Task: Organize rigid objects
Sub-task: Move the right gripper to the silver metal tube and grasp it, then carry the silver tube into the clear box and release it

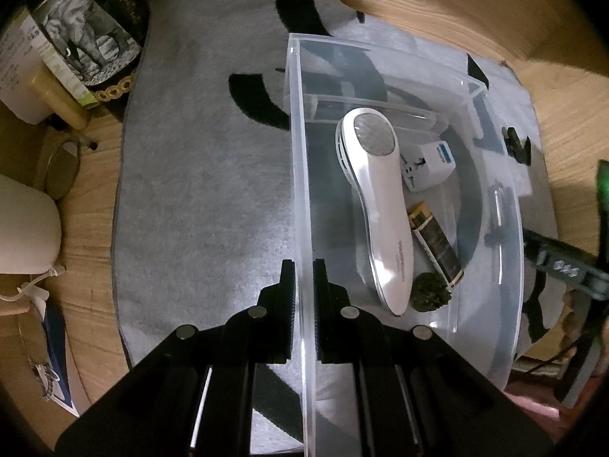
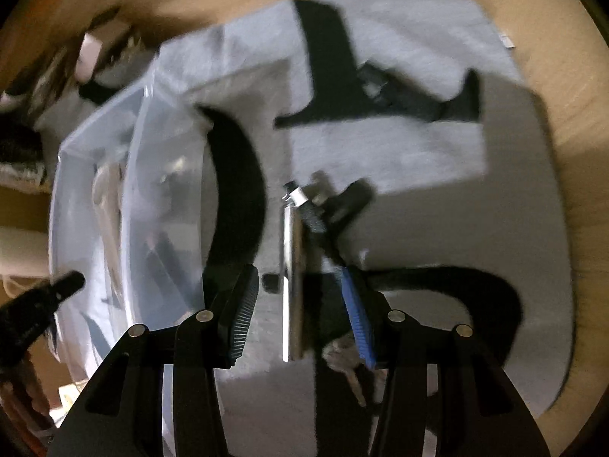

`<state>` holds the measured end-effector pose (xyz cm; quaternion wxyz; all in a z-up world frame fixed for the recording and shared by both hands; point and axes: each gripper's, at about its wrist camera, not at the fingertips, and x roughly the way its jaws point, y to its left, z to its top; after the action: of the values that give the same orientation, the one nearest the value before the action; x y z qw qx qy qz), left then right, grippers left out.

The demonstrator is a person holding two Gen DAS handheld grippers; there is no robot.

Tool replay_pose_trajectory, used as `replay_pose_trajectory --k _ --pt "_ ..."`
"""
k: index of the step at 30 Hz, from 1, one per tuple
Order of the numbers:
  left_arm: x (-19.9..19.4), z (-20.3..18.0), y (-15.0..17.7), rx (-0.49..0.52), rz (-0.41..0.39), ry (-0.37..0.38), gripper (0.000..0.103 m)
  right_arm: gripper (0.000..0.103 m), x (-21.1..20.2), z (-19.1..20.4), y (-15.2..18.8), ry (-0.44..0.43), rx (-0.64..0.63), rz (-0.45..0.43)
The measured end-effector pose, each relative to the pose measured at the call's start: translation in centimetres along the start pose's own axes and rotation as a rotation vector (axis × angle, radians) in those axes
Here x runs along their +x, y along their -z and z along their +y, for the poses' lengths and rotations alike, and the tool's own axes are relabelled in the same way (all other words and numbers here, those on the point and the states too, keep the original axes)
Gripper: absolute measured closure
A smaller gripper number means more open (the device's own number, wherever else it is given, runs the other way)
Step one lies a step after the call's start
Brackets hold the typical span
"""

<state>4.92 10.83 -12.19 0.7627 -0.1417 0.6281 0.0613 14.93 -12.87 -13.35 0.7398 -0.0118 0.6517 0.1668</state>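
Observation:
A clear plastic bin [image 1: 300, 175] stands on a grey mat [image 1: 198, 198]. My left gripper [image 1: 303, 266] is shut on the bin's near wall. Inside lie a white handheld device [image 1: 375, 205], a white travel adapter [image 1: 428, 165], a brown battery-like block [image 1: 436, 243] and a small dark lump [image 1: 432, 291]. In the right wrist view my right gripper [image 2: 298, 285] is open above the mat [image 2: 399, 160], with a slim silver pen-like rod [image 2: 292, 278] lying between its fingers. The bin [image 2: 125, 205] sits to its left. The view is blurred.
A black clip-like object [image 2: 396, 91] lies further out on the mat. A photo book [image 1: 83, 34], a yellow tube [image 1: 57, 95] and a white round object [image 1: 26, 224] sit on the wooden table [image 1: 475, 7] at the left. The right gripper's body [image 1: 563, 262] shows at the bin's right.

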Motion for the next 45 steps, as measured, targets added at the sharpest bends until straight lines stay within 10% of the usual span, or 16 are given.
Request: replay_pose_trajectory --k 8,29,45 --pt "-0.1 0.2 0.1 -0.012 -0.003 0.0 0.096 0.088 1.1 0.2 -1.1 0.056 -0.035 -0.015" --pt "-0.6 0.7 0.2 -0.004 -0.023 0.036 0.096 0.089 -8.6 -2.4 1.3 0.045 0.077 -0.202" --pt "-1.1 1.3 0.8 0.0 -0.036 0.059 0.096 0.088 -10.7 4.3 1.3 -0.038 -0.074 -0.255"
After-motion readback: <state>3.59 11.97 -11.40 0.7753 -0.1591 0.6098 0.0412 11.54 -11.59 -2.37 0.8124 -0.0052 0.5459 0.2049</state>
